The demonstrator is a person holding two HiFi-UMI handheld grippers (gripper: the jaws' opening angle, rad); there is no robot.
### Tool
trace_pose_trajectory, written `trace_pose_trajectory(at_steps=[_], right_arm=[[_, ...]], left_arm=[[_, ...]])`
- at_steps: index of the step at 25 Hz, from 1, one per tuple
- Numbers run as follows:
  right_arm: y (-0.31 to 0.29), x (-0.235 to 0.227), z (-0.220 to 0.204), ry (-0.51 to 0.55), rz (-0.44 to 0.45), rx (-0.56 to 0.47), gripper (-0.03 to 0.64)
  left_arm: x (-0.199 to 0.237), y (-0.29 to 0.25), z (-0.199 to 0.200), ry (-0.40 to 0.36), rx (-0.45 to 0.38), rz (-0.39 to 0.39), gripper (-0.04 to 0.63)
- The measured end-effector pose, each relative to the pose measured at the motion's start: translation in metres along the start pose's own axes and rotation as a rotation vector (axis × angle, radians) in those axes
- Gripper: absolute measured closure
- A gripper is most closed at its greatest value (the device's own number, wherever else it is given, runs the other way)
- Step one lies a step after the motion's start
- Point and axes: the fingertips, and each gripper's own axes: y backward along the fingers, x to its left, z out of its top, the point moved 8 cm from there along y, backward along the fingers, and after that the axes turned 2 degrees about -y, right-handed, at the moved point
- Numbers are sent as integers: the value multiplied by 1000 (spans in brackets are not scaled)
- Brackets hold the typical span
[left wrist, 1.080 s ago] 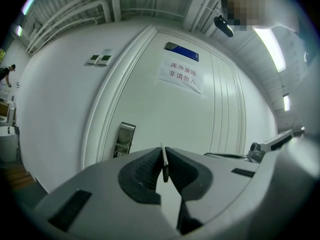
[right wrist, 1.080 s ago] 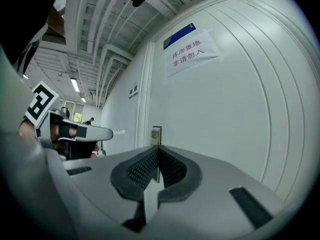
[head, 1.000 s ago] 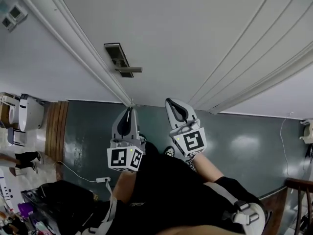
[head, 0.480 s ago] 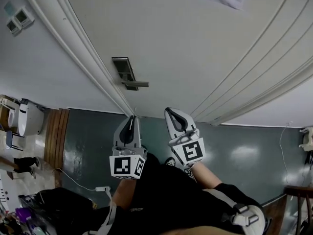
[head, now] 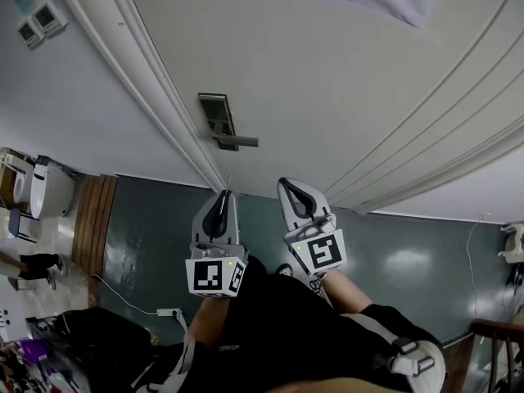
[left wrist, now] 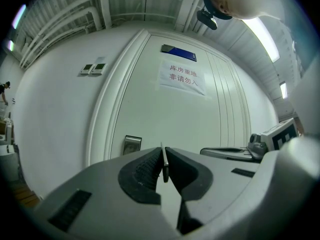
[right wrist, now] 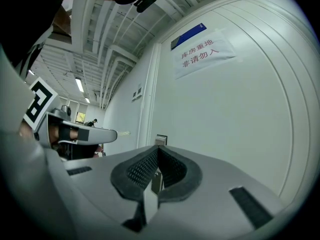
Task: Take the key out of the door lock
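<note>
My left gripper (head: 226, 193) is shut on a thin metal key (left wrist: 164, 164), whose blade sticks out past the tips (head: 228, 180). The key is clear of the door, some way short of the silver lock plate (head: 215, 115) and its lever handle (head: 238, 142) on the white door (head: 327, 80). In the left gripper view the lock plate (left wrist: 132, 145) shows just left of the jaws. Beside it on the right, my right gripper (head: 288, 183) is shut with nothing in it. From the right gripper view the lock plate (right wrist: 160, 140) sits above the closed tips (right wrist: 157, 150).
A paper sign with red print (left wrist: 181, 77) and a blue plate (left wrist: 178, 52) hang high on the door. Two wall switches (head: 39, 21) are left of the frame. The floor is dark green (head: 155, 228); bags and a cable lie at the lower left (head: 98, 326).
Both grippers have risen slightly while staying side by side. The head view has tilted up, so the lock plate sits lower in it and the sign shows. The key stays in the left jaws.
</note>
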Motion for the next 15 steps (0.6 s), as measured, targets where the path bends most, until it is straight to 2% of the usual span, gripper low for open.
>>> trace_pose_trajectory(at_steps=[15], right_arm=[[4, -3, 3, 7, 25, -11, 609]], left_arm=[[-6, -3, 0, -10, -10, -8, 560]])
